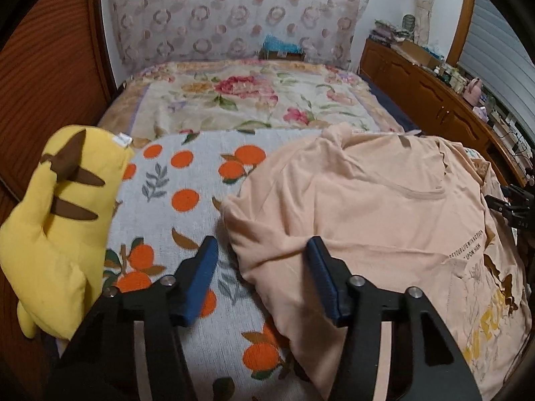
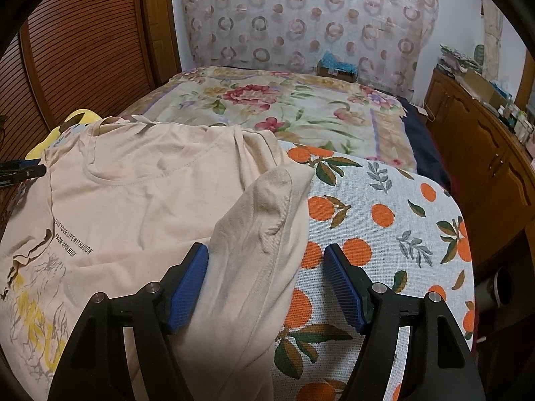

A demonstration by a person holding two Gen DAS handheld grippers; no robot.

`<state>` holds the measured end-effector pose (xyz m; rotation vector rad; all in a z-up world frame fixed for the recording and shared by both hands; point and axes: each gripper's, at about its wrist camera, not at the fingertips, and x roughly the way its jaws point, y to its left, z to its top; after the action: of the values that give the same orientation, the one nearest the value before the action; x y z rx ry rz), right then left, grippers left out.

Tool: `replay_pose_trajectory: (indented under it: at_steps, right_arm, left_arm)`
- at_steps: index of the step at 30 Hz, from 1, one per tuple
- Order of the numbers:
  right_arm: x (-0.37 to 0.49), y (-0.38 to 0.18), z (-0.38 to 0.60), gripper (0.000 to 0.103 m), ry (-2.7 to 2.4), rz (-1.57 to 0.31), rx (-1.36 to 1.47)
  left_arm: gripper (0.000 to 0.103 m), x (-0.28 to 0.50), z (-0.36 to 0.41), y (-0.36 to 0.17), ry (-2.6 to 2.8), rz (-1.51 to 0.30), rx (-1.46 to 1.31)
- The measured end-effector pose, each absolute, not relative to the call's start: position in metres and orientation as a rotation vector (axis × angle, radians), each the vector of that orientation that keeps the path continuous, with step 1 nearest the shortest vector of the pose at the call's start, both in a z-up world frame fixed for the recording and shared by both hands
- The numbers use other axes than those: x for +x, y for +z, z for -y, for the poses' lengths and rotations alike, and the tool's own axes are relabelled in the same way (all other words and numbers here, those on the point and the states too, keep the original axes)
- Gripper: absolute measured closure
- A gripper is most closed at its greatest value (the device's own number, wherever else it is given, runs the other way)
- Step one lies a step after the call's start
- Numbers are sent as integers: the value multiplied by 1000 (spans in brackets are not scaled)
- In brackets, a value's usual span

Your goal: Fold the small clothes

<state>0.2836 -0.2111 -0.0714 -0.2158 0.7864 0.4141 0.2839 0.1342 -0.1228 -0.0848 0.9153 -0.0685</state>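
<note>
Peach cotton T-shirt (image 1: 378,207), printed face up, lying on an orange-patterned cloth (image 1: 174,180) that covers a raised surface at the foot of a bed (image 1: 254,100); what the surface is cannot be told. The shirt occupies the middle of the cloth, with bare cloth showing at both side edges and its neckline toward the far edge. One sleeve (image 2: 264,220) is turned in over the body on the right side; the shoulder on the left side is bunched and creased.

Left tongs (image 1: 262,275): spread and holding nothing, with one pad over bare cloth and the other over the shirt's rumpled left margin, so that the garment's edge falls between them. Right tongs (image 2: 265,284): likewise spread and unloaded, straddling the sleeve and the shirt's right border. Whether any pad touches fabric cannot be told.

Judged step: an early stage of folding, with both tools poised at opposite side edges and no lengthwise fold yet evident. The next move likely calls for each pair to descend, pinch a side edge cleanly through a single layer group, and carry it inward toward the midline, keeping tension even so that the creases flatten. A yellow plush toy (image 1: 60,214) at the left edge of the cloth lies just beside the left tongs' working space.
</note>
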Motion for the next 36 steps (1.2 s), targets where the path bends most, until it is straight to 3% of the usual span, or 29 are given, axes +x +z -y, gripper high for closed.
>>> replay_pose_trajectory:
  at_steps: [5, 6, 7, 9, 10, 14, 15, 17, 18, 19, 27, 36]
  right_arm:
    - [283, -72, 211, 29, 413, -786, -216]
    - [283, -72, 211, 29, 414, -786, -216]
    - [283, -72, 211, 29, 413, -786, -216]
    - [283, -72, 211, 29, 413, -786, -216]
    - [283, -72, 211, 29, 414, -786, -216]
    - [287, -71, 209, 30, 437, -786, -233]
    - [290, -70, 209, 34, 450, -787, -236]
    - [295, -67, 209, 61, 472, -790, -231]
    - [297, -65, 209, 92, 478, -795, -233]
    - [298, -63, 208, 97, 486, -803, -234]
    - [245, -27, 223, 98, 530, -653, -174]
    - [146, -8, 263, 98, 531, -531, -135]
  left_arm:
    - [49, 286, -133, -122, -62, -911, -88]
    - [54, 286, -132, -123, -67, -908, -83]
    - [74, 286, -132, -122, -75, -904, -78]
    - [95, 286, -130, -121, -102, -900, -85]
    - [96, 286, -130, -120, -110, -902, -90]
    - [97, 274, -122, -107, -144, -867, -93]
    - [97, 269, -120, -101, -153, -853, -93]
    - [97, 259, -116, -91, -171, -827, -100]
    - [97, 252, -114, -86, -180, -814, -100]
    - [97, 246, -111, -80, -185, -802, -98]
    - [97, 182, -98, -40, -215, -692, -79]
    - [97, 105, -116, -33, -183, -616, -108]
